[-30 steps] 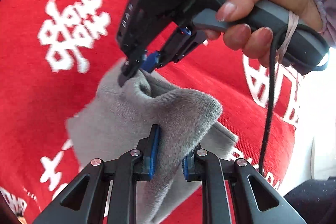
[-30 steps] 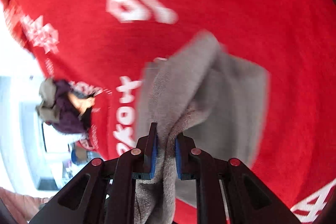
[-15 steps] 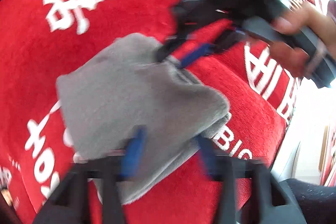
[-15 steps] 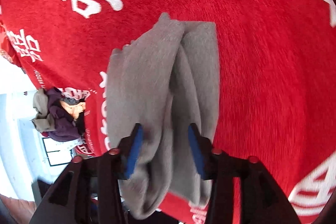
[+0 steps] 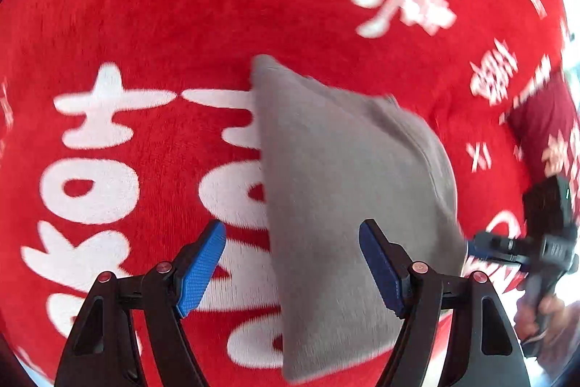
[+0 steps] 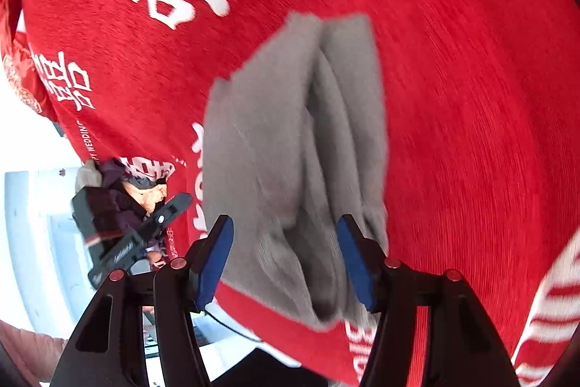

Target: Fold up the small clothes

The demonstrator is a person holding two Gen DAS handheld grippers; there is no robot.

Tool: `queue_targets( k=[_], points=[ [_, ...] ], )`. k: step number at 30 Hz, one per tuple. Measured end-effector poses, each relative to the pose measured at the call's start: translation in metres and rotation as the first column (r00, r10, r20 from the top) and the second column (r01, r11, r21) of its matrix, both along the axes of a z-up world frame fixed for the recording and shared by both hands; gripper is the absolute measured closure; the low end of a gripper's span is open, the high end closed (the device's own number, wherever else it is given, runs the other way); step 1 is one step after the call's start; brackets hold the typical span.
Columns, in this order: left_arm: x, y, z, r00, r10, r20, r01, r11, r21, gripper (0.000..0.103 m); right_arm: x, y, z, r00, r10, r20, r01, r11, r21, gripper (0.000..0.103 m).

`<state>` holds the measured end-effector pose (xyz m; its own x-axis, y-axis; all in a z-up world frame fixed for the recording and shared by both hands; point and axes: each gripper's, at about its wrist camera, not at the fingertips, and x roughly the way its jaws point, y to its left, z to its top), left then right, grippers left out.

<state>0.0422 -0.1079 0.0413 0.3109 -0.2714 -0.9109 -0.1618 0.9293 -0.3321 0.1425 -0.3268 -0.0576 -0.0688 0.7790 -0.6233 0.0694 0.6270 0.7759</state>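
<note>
Folded grey fleece garment (image 5: 348,191) flat on red printed cloth (image 5: 145,6), soft, light, floppy, best pinched at thick folded near edge; left gripper (image 5: 293,271) and right gripper (image 6: 286,256) just opened wide, gripping nothing.

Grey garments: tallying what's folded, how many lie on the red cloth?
1: the grey garment, folded, lies on the red cloth. A dark bundle sits beyond the cloth's edge; more may be hidden.

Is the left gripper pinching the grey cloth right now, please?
No, the left gripper is open, its blue fingers apart above the grey cloth.
</note>
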Motion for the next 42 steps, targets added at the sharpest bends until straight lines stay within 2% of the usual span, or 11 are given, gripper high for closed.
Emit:
queue_targets(
  k=[2, 7, 9, 15, 19, 22, 28, 33, 35, 40, 42],
  points=[
    [0.007, 0.009, -0.013, 0.999, 0.033, -0.021, -0.034, 0.999, -0.016, 0.026, 0.011, 0.009, -0.004, 1.0, 0.026, 0.006, -0.026, 1.0, -0.016, 0.039],
    [0.009, 0.002, -0.033, 0.999, 0.01, -0.044, -0.01, 1.0, 0.002, 0.026, 0.027, 0.028, -0.026, 0.997, 0.07, -0.045, -0.07, 0.998, -0.005, 0.042],
    [0.008, -0.001, -0.035, 0.999, 0.001, -0.045, -0.001, 1.0, -0.006, 0.026, 0.028, 0.034, -0.028, 0.994, 0.093, -0.048, -0.093, 0.996, 0.004, 0.085],
    [0.005, -0.028, -0.023, 0.994, -0.102, -0.023, 0.103, 0.995, 0.013, 0.026, 0.026, 0.024, 0.016, 0.99, 0.116, 0.082, -0.117, 0.993, 0.01, 0.086],
    [0.004, -0.052, -0.032, 0.987, -0.158, -0.042, 0.16, 0.987, 0.032, 0.026, 0.018, 0.008, -0.009, 0.99, 0.14, 0.028, -0.136, 0.984, -0.114, 0.086],
    [0.003, -0.056, -0.041, 0.99, -0.132, -0.048, 0.134, 0.99, 0.036, 0.026, 0.015, 0.0, -0.028, 0.996, 0.088, -0.023, -0.089, 0.992, -0.092, 0.084],
    [-0.003, -0.049, -0.036, 0.989, -0.137, -0.049, 0.139, 0.989, 0.046, 0.026, 0.003, -0.004, 0.003, 0.996, 0.085, 0.033, -0.078, 0.98, -0.183, 0.076],
    [-0.013, -0.049, -0.034, 0.985, -0.159, -0.065, 0.164, 0.984, 0.071, 0.026, -0.015, -0.008, 0.045, 0.995, 0.069, 0.071, -0.065, 0.996, -0.056, 0.08],
    [-0.015, -0.051, -0.038, 0.984, -0.16, -0.077, 0.166, 0.984, 0.067, 0.026, -0.021, 0.003, 0.05, 0.991, 0.108, 0.076, -0.104, 0.993, -0.053, 0.08],
    [-0.019, -0.051, -0.041, 0.985, -0.143, -0.097, 0.15, 0.986, 0.069, 0.026, -0.024, 0.021, 0.015, 0.987, 0.159, 0.023, -0.153, 0.974, -0.17, 0.08],
    [-0.019, -0.051, -0.041, 0.984, -0.147, -0.101, 0.154, 0.986, 0.071, 0.026, -0.026, 0.01, -0.001, 0.993, 0.114, -0.002, -0.112, 0.974, -0.195, 0.091]
  ],
)
